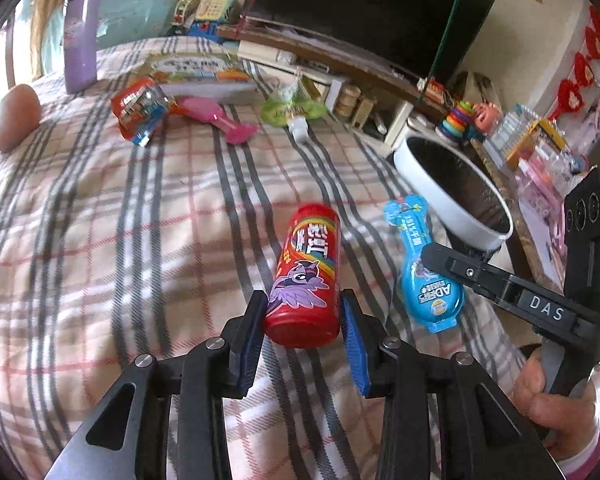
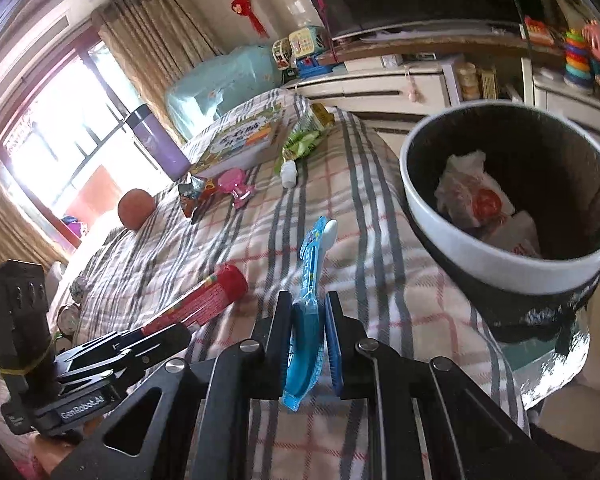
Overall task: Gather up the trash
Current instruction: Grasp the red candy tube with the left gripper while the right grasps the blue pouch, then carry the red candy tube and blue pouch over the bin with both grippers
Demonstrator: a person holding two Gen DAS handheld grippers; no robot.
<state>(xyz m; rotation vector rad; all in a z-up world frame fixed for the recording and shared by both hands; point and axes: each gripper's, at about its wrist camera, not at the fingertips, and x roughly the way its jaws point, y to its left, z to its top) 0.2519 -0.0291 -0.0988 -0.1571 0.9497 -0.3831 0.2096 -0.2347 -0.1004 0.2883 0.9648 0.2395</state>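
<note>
Trash is sitting in both of your claws above the plaid bedspread [image 1: 120,208]: your left gripper [image 1: 304,312] is clamping the red candy tube [image 1: 306,276] at its base end between the blue pads, and your right gripper [image 2: 309,322] is pinching the blue toothbrush blister pack [image 2: 306,328] edge-on, jaws squeezed tight on it. Your left wrist view is showing the pack's printed face and the right gripper gripping its handle end; your right wrist view is giving only its thin edge, but it is looking straight into the white-rimmed bin [image 2: 460,236] just beside the bed, where crumpled white wrappers [image 2: 476,196] are lying, which the left view is missing. Farther up the bed, a red snack wrapper [image 1: 140,110], a pink toy [image 1: 216,118], a green pouch [image 1: 292,110] and a purple bottle [image 1: 80,36] are lying well apart from you.
</note>
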